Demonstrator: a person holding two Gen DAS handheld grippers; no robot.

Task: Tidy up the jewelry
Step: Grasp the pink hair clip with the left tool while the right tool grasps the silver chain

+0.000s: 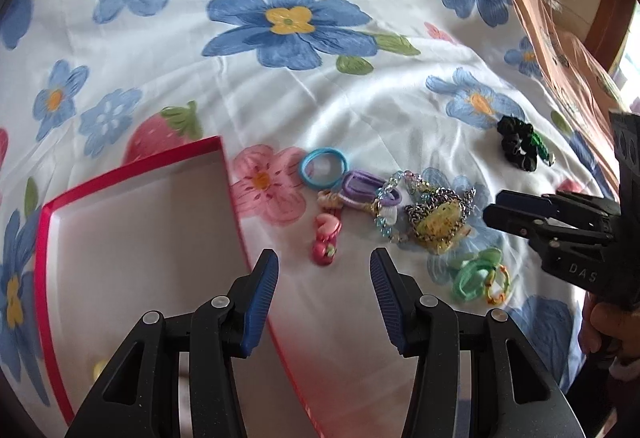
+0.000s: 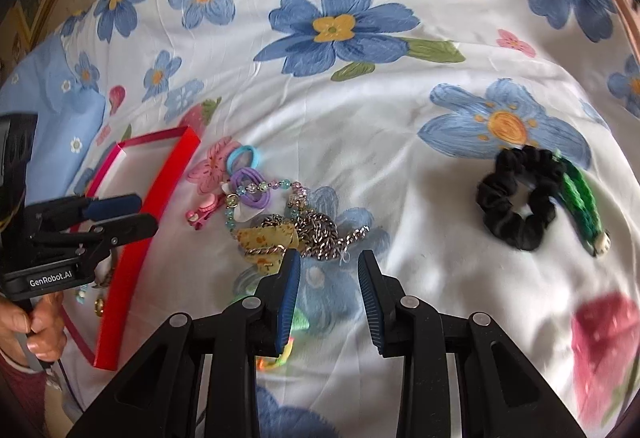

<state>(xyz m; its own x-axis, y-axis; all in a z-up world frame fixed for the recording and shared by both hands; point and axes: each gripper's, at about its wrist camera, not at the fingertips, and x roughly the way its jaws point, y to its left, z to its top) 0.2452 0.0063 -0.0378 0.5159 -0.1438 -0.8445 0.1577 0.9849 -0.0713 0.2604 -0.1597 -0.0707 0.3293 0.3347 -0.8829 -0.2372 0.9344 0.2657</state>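
Observation:
A heap of jewelry lies on the flowered bedsheet: a blue hair tie (image 1: 324, 166), purple ties (image 1: 360, 184), a pink clip (image 1: 326, 238), a beaded bracelet (image 1: 386, 210), a silver chain (image 2: 320, 234) over a yellow piece (image 2: 264, 238), and green ties (image 1: 476, 272). A black scrunchie (image 2: 516, 206) and a green braided band (image 2: 580, 206) lie apart on the right. The red box (image 1: 132, 168) with a white inside stands to the left. My left gripper (image 1: 324, 262) hovers open between box and pink clip. My right gripper (image 2: 329, 262) is open just short of the chain.
A hand (image 2: 36, 322) grips the left tool's handle. Small pieces (image 2: 100, 278) lie in the box under that tool. A pale blue pillow (image 2: 60, 98) is far left, and brown cardboard (image 1: 560, 38) borders the bed at the far right.

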